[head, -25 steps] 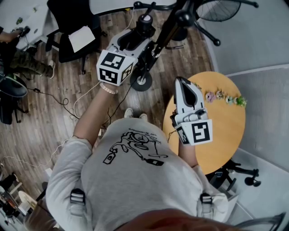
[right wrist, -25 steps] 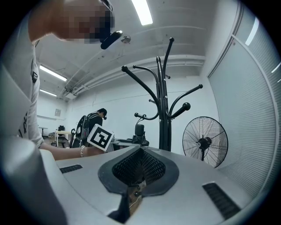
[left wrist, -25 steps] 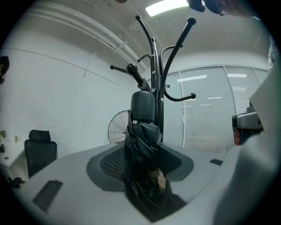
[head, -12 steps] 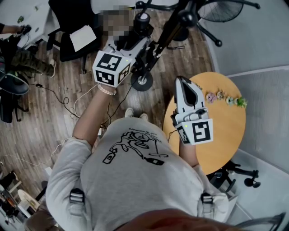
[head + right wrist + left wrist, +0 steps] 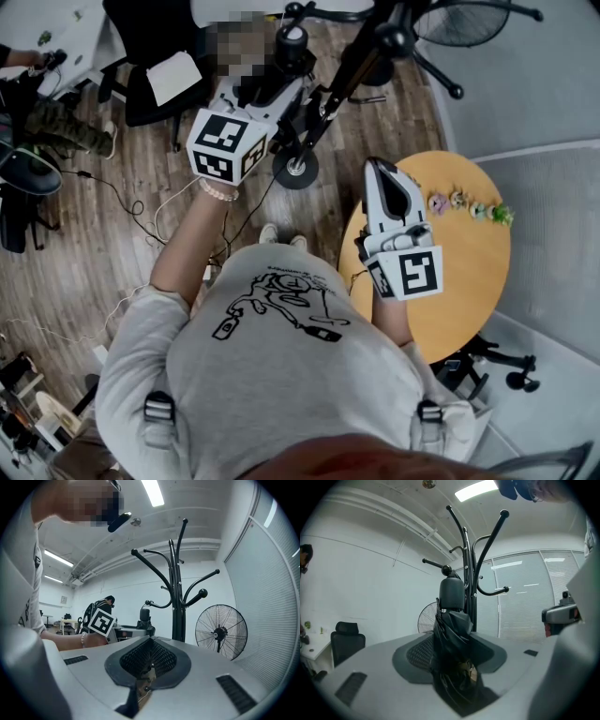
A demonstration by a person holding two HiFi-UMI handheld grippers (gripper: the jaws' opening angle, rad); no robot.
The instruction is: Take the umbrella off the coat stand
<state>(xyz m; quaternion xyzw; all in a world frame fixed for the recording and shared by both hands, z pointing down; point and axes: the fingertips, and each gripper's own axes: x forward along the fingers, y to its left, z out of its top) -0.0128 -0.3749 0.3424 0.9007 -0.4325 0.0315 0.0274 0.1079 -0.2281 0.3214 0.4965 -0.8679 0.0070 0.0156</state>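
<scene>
A folded black umbrella stands upright between the jaws of my left gripper, which is shut on its bunched fabric. Its stubby handle rises above the jaws, just below a ball-tipped hook of the black coat stand. I cannot tell whether the umbrella still hangs from that hook. In the head view, the left gripper is held against the stand's pole. My right gripper hovers over the round table, shut and holding nothing. From the right gripper view, the stand is ahead.
A round wooden table carries a row of small figures. The stand's round base sits on the wood floor. A standing fan is beyond it, and a black office chair and loose cables lie to the left.
The left gripper, with the umbrella in it, has shifted slightly left in the head view. The right gripper has not moved.
</scene>
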